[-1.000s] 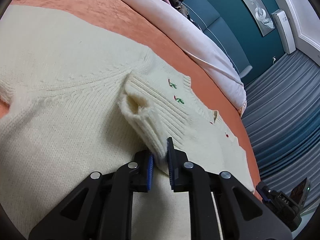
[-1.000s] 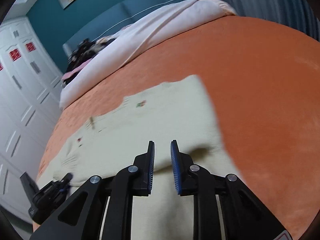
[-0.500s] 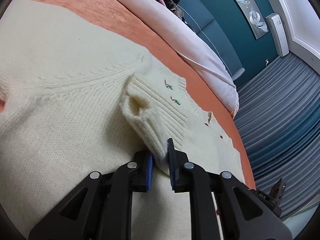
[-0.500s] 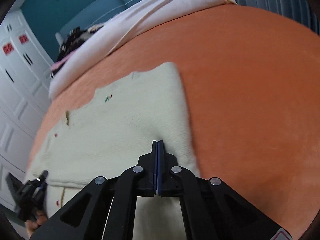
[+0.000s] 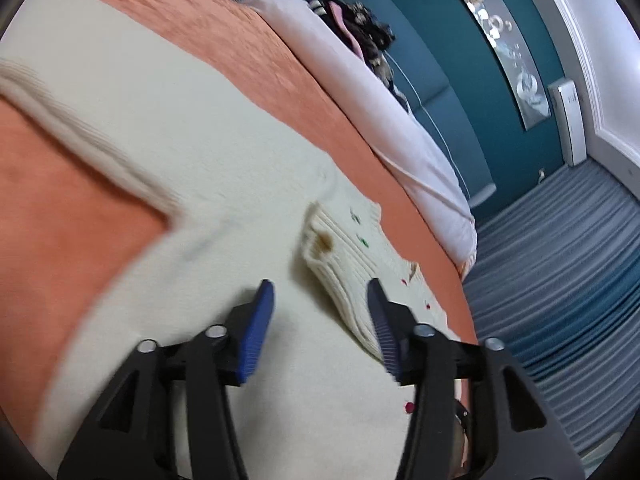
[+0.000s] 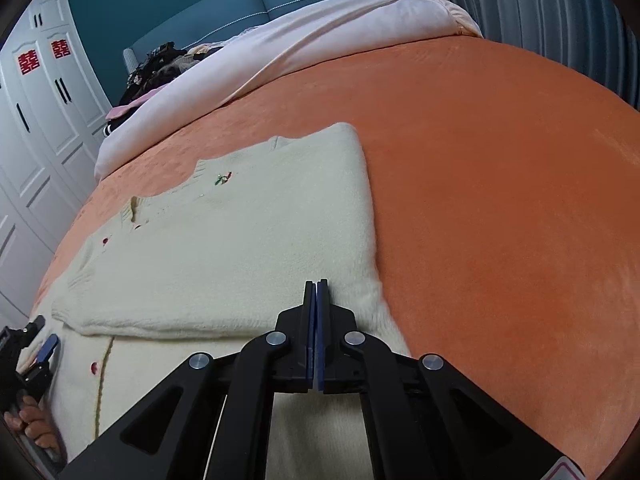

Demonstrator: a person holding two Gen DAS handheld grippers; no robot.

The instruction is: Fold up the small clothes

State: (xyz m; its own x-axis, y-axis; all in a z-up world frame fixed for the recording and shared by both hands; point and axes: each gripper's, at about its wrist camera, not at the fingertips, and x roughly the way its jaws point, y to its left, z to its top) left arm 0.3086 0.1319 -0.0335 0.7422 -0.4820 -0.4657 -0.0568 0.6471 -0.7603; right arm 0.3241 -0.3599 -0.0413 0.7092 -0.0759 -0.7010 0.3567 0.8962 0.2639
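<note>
Left wrist view shows our left gripper [image 5: 320, 300] spread wide, holding nothing, above the cream knit cardigan [image 5: 224, 184] lying on the orange bedspread [image 5: 248, 52]. Our right gripper [image 6: 316, 312] is pressed closed at the folded sleeve edge; whether it pinches knit, we cannot tell. We judge it soft, light and stretchy, best gripped at ribbed cuffs or hems.

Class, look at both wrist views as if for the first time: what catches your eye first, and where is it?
A cream cardigan with tiny red and green embroidery lies spread on the orange bedspread, filling the middle of both views. The right gripper is shut at its near edge, while the left gripper gapes open beside a ribbed cuff. Behind, a pale duvet lies before a teal headboard.
</note>
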